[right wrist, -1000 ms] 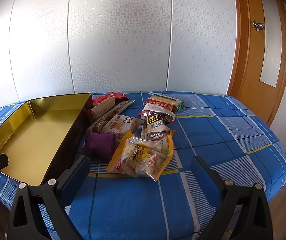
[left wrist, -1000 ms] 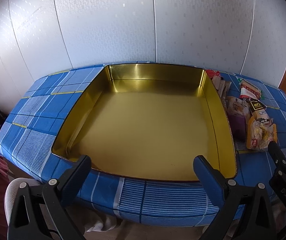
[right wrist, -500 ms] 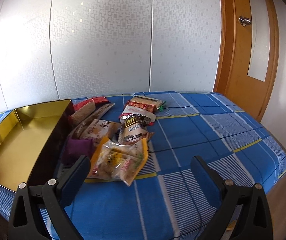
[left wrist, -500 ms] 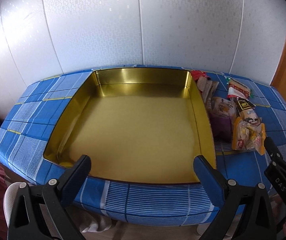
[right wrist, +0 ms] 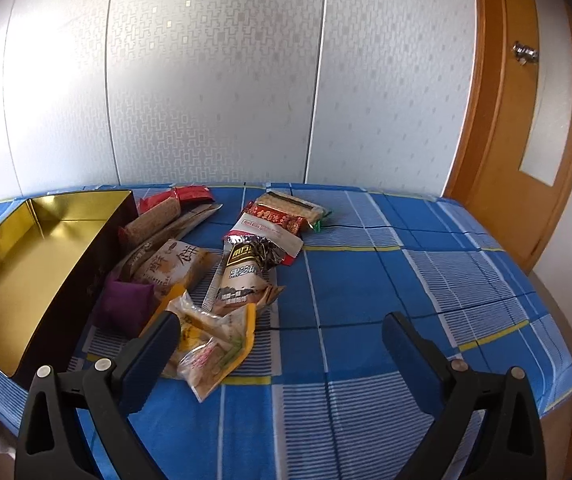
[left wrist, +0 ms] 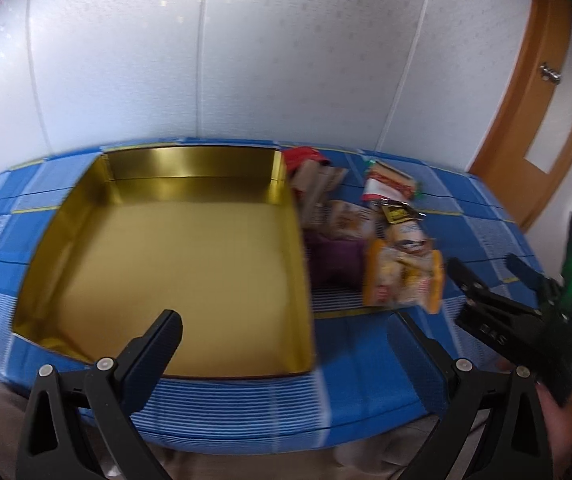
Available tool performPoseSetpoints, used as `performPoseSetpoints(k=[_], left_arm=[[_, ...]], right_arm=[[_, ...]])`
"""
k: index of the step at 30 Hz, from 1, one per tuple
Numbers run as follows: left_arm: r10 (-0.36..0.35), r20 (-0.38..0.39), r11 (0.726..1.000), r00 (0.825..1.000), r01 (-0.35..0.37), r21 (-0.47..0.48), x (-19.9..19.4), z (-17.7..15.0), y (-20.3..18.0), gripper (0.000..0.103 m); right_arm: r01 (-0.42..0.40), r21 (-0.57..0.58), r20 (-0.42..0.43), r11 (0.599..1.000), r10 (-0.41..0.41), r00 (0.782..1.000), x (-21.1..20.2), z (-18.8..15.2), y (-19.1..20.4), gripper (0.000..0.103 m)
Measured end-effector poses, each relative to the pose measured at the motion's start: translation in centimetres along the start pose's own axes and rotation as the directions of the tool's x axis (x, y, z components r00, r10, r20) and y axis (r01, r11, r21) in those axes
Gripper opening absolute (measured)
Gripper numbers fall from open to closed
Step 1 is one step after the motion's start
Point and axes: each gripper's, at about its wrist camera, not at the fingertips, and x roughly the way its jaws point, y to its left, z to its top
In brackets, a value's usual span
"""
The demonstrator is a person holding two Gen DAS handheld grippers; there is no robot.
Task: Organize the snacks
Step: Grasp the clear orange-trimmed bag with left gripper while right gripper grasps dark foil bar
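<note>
One shallow gold-lined square tin (left wrist: 190, 264), dark on the outside, sitting empty on a blue plaid tablecloth (right wrist: 385, 280). Just right of it, a loose pile of snack packets, roughly eight by count, though overlap makes that fuzzy:
- one purple pillow-shaped pouch (right wrist: 124, 308) right beside the tin wall
- one clear-and-orange bag of pastries (right wrist: 210, 344) at the front
- one tan biscuit packet (right wrist: 170, 266)
- one silver-and-black sachet (right wrist: 244, 268)
- one white-and-red packet (right wrist: 270, 226) with a yellowish cracker pack (right wrist: 289, 204) behind
- one brown bar (right wrist: 154, 220) and one red wrapper (right wrist: 192, 194) at the back

Two grippers. Left gripper (left wrist: 286, 340) spread wide, gripping nothing, hovering over the tin's near edge. Right gripper (right wrist: 278, 340) also wide open and empty, left finger (right wrist: 154, 344) overlapping the pastry bag in view; contact impossible to tell.
</note>
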Motion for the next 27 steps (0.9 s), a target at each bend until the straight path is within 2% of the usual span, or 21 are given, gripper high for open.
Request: performPoseSetpoints(k=[2,6,12,16,20,22,24,25,27], left_arm=[[-0.025,-0.013,1.0,1.0,0.026,0.011,0.4,0.3,-1.0,0.103],[-0.066,-0.045,0.996,0.997,0.068,0.056,1.8,0.9,-4.0,0.103],[-0.072,-0.1,0.983,0.992,0.088,0.164,6.0,2.1,-9.4,0.103],[-0.056,-0.145,0.975,0.988,0.085,0.203,10.7,2.6,-12.1,0.103],[-0.067,-0.199,0.978,0.978,0.103,0.179,14.1,2.5,-12.7,0.103],[-0.061,-0.2,0.976,0.978,0.1,0.192,14.8,2.1,-12.8,0.102],[-0.067,-0.205,0.972,0.976,0.111,0.207,15.5,1.5,-12.9,0.098],[-0.078,-0.224,0.97,0.972,0.125,0.206,15.9,1.1,-12.9,0.089],[-0.06,-0.178,0.966,0.982,0.102,0.239,15.6,0.7,-12.9,0.084]], right_arm=[[0.003,0.016,-0.034,1.0,-0.002,0.999,1.0,0.5,-1.0,0.102],[0.029,0.12,-0.055,0.992,-0.023,0.998,2.5,0.7,-3.9,0.091],[0.083,0.323,-0.076,0.943,-0.062,0.995,2.8,-1.1,-8.8,0.091],[0.112,0.367,-0.065,0.923,-0.095,0.993,2.1,-1.5,-10.3,0.091],[0.096,0.388,-0.069,0.917,-0.075,0.995,2.3,-1.9,-11.2,0.091],[0.085,0.39,-0.066,0.917,-0.065,0.996,2.3,-2.0,-11.3,0.091],[0.071,0.389,-0.06,0.919,-0.052,0.997,2.4,-1.9,-11.3,0.091],[0.065,0.383,-0.056,0.921,-0.047,0.997,2.4,-1.8,-11.2,0.091],[0.057,0.369,-0.053,0.928,-0.04,0.998,2.6,-1.7,-10.8,0.091]])
